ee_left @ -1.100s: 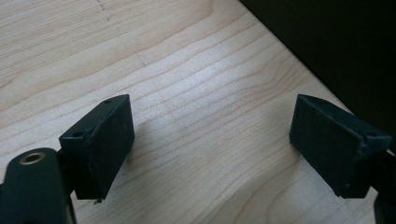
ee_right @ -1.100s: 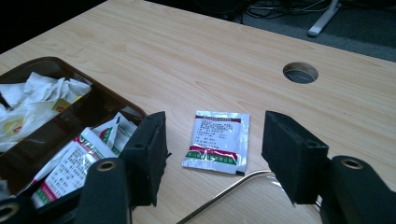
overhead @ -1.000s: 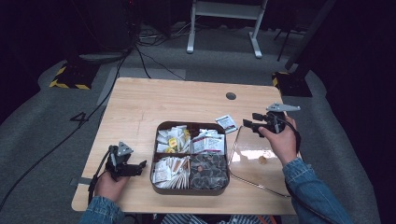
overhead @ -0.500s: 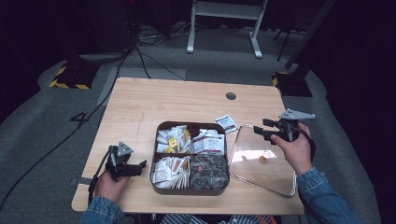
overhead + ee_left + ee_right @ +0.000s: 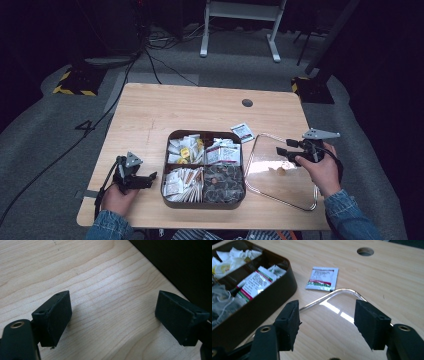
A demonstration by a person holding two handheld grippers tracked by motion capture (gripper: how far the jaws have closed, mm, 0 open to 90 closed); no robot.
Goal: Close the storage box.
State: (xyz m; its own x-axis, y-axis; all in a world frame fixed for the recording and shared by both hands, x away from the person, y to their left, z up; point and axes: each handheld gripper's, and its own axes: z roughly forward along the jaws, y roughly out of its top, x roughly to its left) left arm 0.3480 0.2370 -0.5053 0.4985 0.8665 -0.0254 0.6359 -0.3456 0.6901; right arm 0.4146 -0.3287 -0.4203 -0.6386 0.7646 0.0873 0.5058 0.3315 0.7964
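While the right tongs hang half open and empty just over the clear lid, which lies flat on the desk right of the brown sorting box, its long axis runs from the rounded corner near the loose sachet toward the person. Glare on the glassy rim could mislead the approach, and I judge that the pads may skate off the thin edge. Resting at the desk's near left, the left tongs gape wide, holding nothing.

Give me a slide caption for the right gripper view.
Open right claw hovers over a clear lid beside the compartment tray, one loose packet beyond.
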